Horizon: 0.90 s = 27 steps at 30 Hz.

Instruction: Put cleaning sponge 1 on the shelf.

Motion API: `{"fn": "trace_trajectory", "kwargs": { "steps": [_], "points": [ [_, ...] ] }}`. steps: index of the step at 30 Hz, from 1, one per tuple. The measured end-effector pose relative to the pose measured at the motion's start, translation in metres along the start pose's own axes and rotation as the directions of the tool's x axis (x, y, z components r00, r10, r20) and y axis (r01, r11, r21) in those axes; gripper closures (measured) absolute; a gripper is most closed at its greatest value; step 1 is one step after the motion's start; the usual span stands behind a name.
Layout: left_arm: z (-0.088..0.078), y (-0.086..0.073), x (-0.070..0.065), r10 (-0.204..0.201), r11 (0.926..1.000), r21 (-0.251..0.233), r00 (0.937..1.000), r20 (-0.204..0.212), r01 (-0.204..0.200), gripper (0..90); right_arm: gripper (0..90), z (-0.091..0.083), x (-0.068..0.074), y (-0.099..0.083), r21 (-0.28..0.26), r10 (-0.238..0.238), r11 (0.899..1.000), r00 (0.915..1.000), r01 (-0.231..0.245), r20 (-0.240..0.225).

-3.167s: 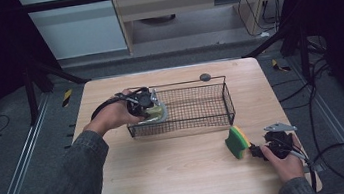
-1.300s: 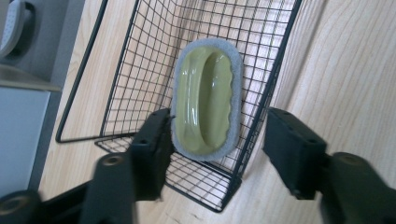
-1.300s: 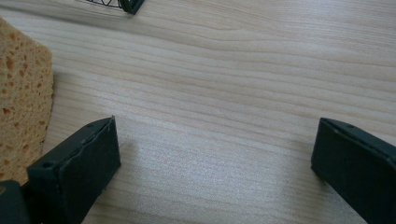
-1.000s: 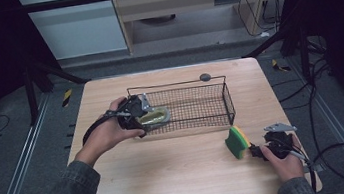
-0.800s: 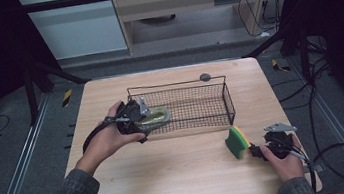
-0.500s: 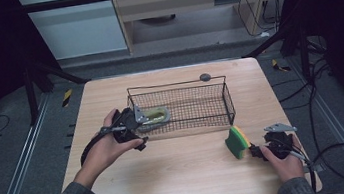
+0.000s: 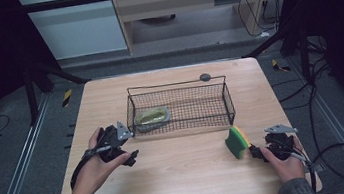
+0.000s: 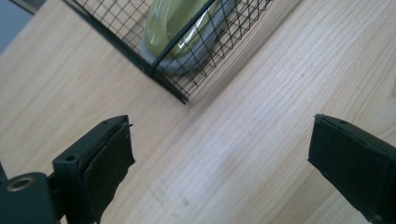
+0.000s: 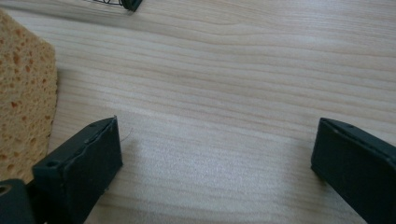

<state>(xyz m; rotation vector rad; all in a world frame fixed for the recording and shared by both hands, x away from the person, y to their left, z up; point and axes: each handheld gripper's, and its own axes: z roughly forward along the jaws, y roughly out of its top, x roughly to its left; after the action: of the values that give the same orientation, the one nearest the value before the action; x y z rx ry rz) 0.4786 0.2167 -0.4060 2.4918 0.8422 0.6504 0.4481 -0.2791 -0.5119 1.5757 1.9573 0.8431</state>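
A black wire basket stands at the middle of the wooden table. An olive-green oval object on a grey base lies in its left end. My left gripper hovers low over the table just off the basket's near left corner. Its jaws have just been opening and stand wide apart with nothing between them. A green and yellow sponge stands on edge at the near right. My right gripper is open beside the sponge, which lies outside its left jaw.
A small dark round knob sits at the table's far edge behind the basket. Bare wood spreads between my two hands. Cables trail off the table's right side.
My left gripper has drawn back from the basket's left end toward the near left and sunk toward the table, leaving the olive object in the basket. The right hand has stayed still.
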Motion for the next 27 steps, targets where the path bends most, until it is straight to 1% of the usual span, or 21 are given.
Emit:
{"fn": "trace_trajectory", "kwargs": {
  "steps": [1,2,3,4,5,6,7,8,10,12,13,14,15,16,17,18,19,20,22,24,27],
  "points": [
    [0.0,-0.004,0.001,-0.008,1.0,-0.002,1.0,-0.001,0.008,5.4,6.9,-0.001,-0.001,0.0,0.005,-0.005,1.0,1.0,0.005,0.003],
    [0.001,-0.014,0.003,-0.036,0.9993,-0.003,0.9993,0.001,0.036,5.3,10.0,-0.005,-0.002,0.0,0.018,-0.008,1.0,1.0,0.008,0.003],
    [0.001,-0.014,0.003,-0.036,0.9993,-0.003,0.9993,0.001,0.036,5.3,10.0,-0.005,-0.002,0.0,0.018,-0.008,1.0,1.0,0.008,0.003],
    [0.004,-0.024,0.005,-0.062,0.998,-0.01,0.9981,0.002,0.062,5.3,12.1,-0.012,-0.004,0.0,0.028,-0.033,0.999,0.9992,0.032,0.022],
    [0.004,-0.024,0.005,-0.062,0.998,-0.01,0.9981,0.002,0.062,5.3,12.1,-0.012,-0.004,0.0,0.028,-0.033,0.999,0.9992,0.032,0.022],
    [0.01,-0.034,0.008,-0.094,0.9956,0.001,0.9956,0.0,0.094,5.2,13.9,-0.022,-0.007,0.003,0.029,-0.057,0.998,0.9977,0.056,0.036],
    [0.01,-0.034,0.008,-0.094,0.9956,0.001,0.9956,0.0,0.094,5.2,13.9,-0.022,-0.007,0.003,0.029,-0.057,0.998,0.9977,0.056,0.036],
    [0.014,-0.04,0.011,-0.115,0.9934,0.001,0.9933,-0.005,0.115,5.3,14.8,-0.033,-0.009,0.005,0.034,-0.082,0.996,0.9957,0.08,0.044],
    [0.024,-0.053,0.018,-0.171,0.9853,0.002,0.9853,-0.007,0.171,6.0,15.9,-0.042,-0.009,0.007,0.044,-0.105,0.994,0.9934,0.103,0.047],
    [0.029,-0.059,0.022,-0.2,0.9797,0.008,0.9797,-0.008,0.2,6.1,18.5,-0.054,-0.007,0.011,0.052,-0.121,0.992,0.9919,0.119,0.039],
    [0.029,-0.059,0.022,-0.2,0.9797,0.008,0.9797,-0.008,0.2,6.1,18.5,-0.054,-0.007,0.011,0.052,-0.121,0.992,0.9919,0.119,0.039],
    [0.03,-0.061,0.023,-0.211,0.9774,0.01,0.9774,-0.012,0.211,6.1,20.6,-0.064,-0.004,0.016,0.065,-0.13,0.99,0.9911,0.128,0.026],
    [0.032,-0.062,0.023,-0.219,0.9757,0.012,0.9757,-0.016,0.219,6.1,20.6,-0.064,-0.004,0.016,0.065,-0.13,0.99,0.9911,0.128,0.026],
    [0.034,-0.063,0.022,-0.218,0.9758,0.015,0.9758,-0.023,0.218,6.0,20.5,-0.072,0.0,0.022,0.088,-0.131,0.988,0.9914,0.129,0.009],
    [0.037,-0.063,0.021,-0.214,0.9764,0.021,0.9764,-0.029,0.215,6.0,20.5,-0.072,0.0,0.022,0.088,-0.131,0.988,0.9914,0.129,0.009],
    [0.041,-0.064,0.018,-0.214,0.9763,0.027,0.9764,-0.031,0.215,6.0,20.8,-0.079,0.005,0.027,0.121,-0.127,0.984,0.9917,0.129,-0.019],
    [0.041,-0.064,0.018,-0.214,0.9763,0.027,0.9764,-0.031,0.215,5.9,20.8,-0.079,0.005,0.027,0.121,-0.127,0.984,0.9917,0.129,-0.019],
    [0.043,-0.065,0.016,-0.216,0.9757,0.031,0.9761,-0.025,0.217,5.8,21.0,-0.084,0.011,0.034,0.148,-0.134,0.979,0.9901,0.139,-0.04],
    [0.047,-0.066,0.013,-0.217,0.9754,0.037,0.9761,-0.018,0.217,5.8,21.1,-0.086,0.013,0.036,0.154,-0.138,0.978,0.9895,0.143,-0.043],
    [0.05,-0.067,0.011,-0.222,0.9742,0.042,0.9751,-0.006,0.222,5.7,21.5,-0.09,0.019,0.047,0.184,-0.128,0.973,0.9896,0.138,-0.066],
    [0.052,-0.068,0.007,-0.224,0.9737,0.044,0.9746,0.005,0.223,5.8,21.9,-0.093,0.022,0.053,0.203,-0.117,0.97,0.9897,0.131,-0.083]
  ]
}}
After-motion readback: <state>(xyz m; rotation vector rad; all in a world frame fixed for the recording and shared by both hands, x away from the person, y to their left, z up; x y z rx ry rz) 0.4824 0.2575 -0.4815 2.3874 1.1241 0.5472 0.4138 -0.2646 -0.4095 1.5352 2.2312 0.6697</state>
